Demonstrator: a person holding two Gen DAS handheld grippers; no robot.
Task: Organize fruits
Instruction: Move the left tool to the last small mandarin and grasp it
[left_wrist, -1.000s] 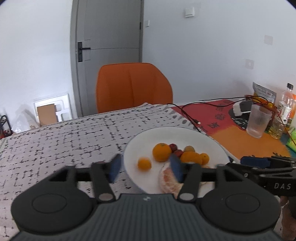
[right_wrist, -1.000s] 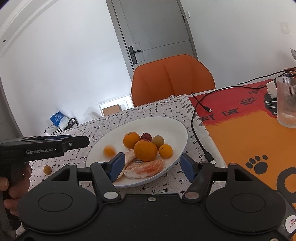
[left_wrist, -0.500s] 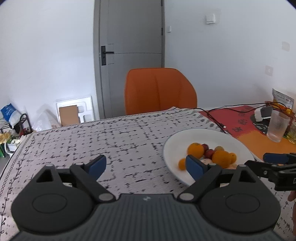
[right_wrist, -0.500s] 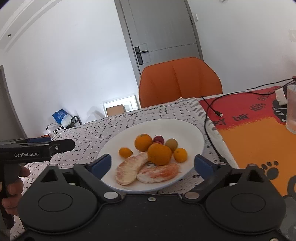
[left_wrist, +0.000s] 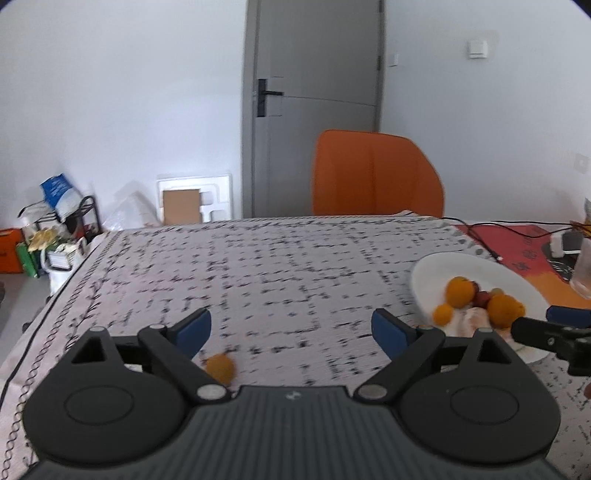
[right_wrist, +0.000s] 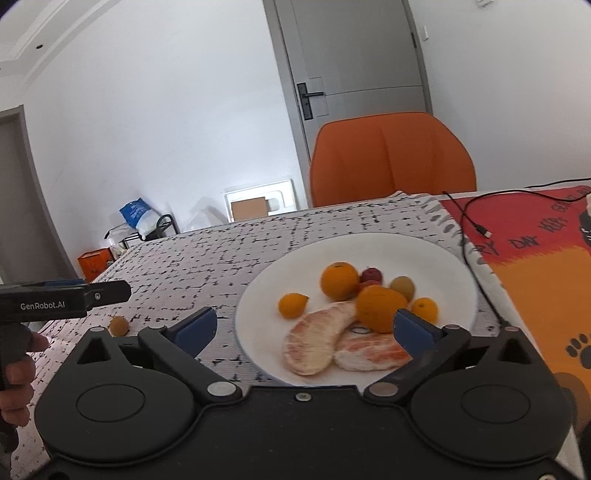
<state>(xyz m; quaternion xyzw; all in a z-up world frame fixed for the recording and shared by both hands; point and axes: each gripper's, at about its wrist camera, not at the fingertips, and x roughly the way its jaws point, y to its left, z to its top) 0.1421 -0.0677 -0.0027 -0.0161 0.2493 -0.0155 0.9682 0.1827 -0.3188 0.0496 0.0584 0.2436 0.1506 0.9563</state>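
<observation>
In the left wrist view, the left gripper (left_wrist: 291, 328) with blue pads is standing wide apart and is holding nothing. A small round orange fruit (left_wrist: 220, 367) is lying on the grey tablecloth with black marks (left_wrist: 277, 266), just beside the left finger and apart from the plate. Further right, the round white plate (left_wrist: 424, 273) is carrying the other fruits, and the tip of the other tool is reaching in front of its near rim.

In the right wrist view, the same small fruit is lying alone on the cloth at the left, below the left tool, which a person's hand (right_wrist: 16, 373) is gripping. The right gripper (right_wrist: 304, 328) is also spread wide and empty. It is hovering at the near side of the plate. On the plate two peeled pale pomelo segments (right_wrist: 317, 345) are lying in front. Behind them several round oranges (right_wrist: 339, 280), a red fruit (right_wrist: 371, 275) and a greenish one are sitting close together. An orange chair (right_wrist: 391, 158) is standing behind the table.
</observation>
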